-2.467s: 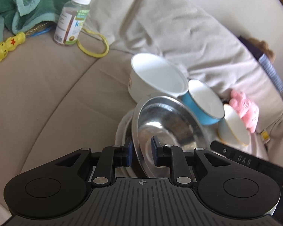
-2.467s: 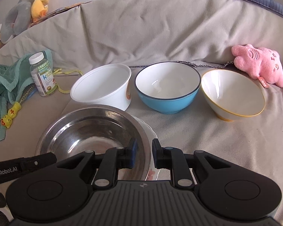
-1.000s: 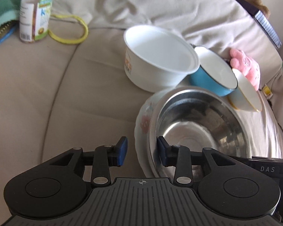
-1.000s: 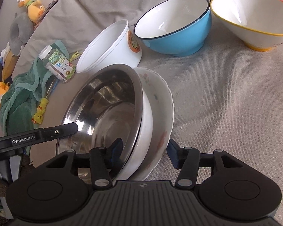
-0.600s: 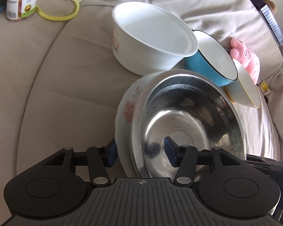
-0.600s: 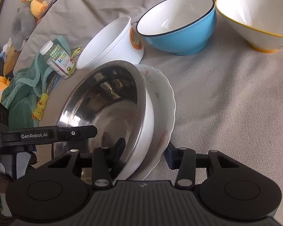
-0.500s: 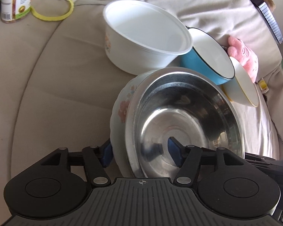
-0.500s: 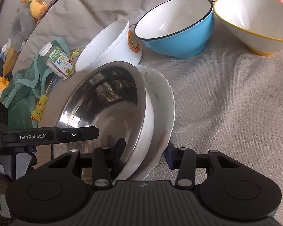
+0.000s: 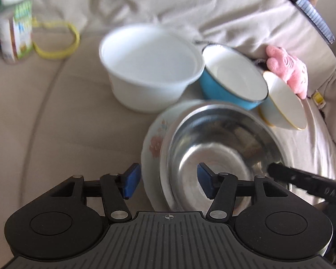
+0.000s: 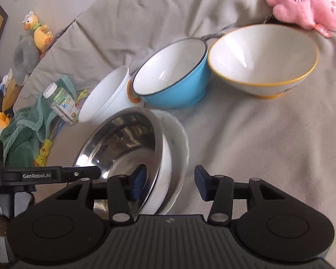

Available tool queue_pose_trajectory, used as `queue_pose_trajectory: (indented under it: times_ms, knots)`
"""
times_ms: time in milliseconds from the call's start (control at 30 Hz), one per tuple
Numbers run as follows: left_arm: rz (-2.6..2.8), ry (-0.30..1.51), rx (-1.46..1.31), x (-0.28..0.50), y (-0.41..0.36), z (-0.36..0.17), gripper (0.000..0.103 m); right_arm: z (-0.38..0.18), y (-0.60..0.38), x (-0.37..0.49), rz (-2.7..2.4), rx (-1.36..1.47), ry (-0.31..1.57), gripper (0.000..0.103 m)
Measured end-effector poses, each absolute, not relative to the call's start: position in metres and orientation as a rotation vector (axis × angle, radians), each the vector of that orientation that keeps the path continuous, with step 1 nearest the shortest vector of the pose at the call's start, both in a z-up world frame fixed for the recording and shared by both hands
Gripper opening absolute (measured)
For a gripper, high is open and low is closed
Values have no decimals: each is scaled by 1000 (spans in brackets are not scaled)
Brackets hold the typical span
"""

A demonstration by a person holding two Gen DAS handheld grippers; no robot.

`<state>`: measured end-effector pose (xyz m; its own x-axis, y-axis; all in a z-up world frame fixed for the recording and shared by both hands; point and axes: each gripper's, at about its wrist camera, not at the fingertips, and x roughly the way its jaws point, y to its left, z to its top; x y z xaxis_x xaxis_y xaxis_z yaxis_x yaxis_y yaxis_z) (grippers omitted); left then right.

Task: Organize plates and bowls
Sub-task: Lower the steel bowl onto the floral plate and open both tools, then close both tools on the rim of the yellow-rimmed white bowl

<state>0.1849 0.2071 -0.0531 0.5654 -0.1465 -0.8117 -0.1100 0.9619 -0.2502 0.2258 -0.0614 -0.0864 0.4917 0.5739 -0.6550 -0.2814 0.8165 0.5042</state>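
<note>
- Left claw (image 9: 168, 181): jaws wide, just now drawing in a little; near rim of the stack between them, one pad outside the floral plate (image 9: 154, 143), the other inside the steel bowl (image 9: 224, 157); neither pad seen pressing. Probably set astride the rim to take all layers at once.
- Right claw (image 10: 169, 179): jaws partly spread, just now widening; opposite rim of the same stack between them, inner pad within the steel bowl, outer pad clear of the plate edge. No grip.
- Stack: on the sofa seat (image 9: 44, 123), just in front of the row of bowls. Steel bowl uppermost, a white dish (image 10: 165, 168) beneath (bowl or deep plate, cannot tell), floral plate lowest. Nested, likely to move as one.
- Row behind, rims nearly touching: white tub bowl (image 9: 150, 67), blue bowl (image 9: 215, 85), yellow-rimmed bowl (image 9: 284, 109). Kept upright, ready for nesting.
- Count: plates, one certain; bowls, four certain; white dish, one undecided; claws, two.
- Sundries, one each: pink plush (image 9: 289, 67), vitamin bottle (image 9: 15, 31), yellow band (image 9: 74, 42), green towel (image 10: 22, 130).
</note>
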Motion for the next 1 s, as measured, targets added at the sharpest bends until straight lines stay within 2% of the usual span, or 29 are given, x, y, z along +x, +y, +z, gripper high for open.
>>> queue_pose_trajectory:
  times_ms: [33,133,233,400,667,733,767,800,867,933,1000]
  knots:
    - [2,938,-254,183,203,-41,60,-82,-69,226,528,358,897,54]
    - [5,824,-220,186,185,-8,60,-68,-96,225,475,368,812,54]
    - [-114,820,-277,213,156,7,60,-56,-128,227,382,364,709,54]
    - [-244,962,-469,278,92,-17,60,-55,-176,261,270,417,691,54]
    - [-113,1064,-423,337,30,-70,60,-82,-201,350,246,373,792,51]
    - [-101,1061,-390,348,21,-77,59,-93,-198,368,260,390,803,46]
    - [-98,1057,-378,350,17,-78,51,-98,-197,376,272,408,807,46]
    - [-91,1050,-349,354,11,-78,52,-104,-195,385,279,431,817,44]
    - [-74,1040,-283,360,0,-75,58,-116,-192,401,310,480,850,34]
    - [-53,1034,-238,364,-5,-74,58,-127,-187,413,347,516,892,21]
    - [-43,1046,-256,364,-3,-74,58,-130,-184,413,347,502,904,18]
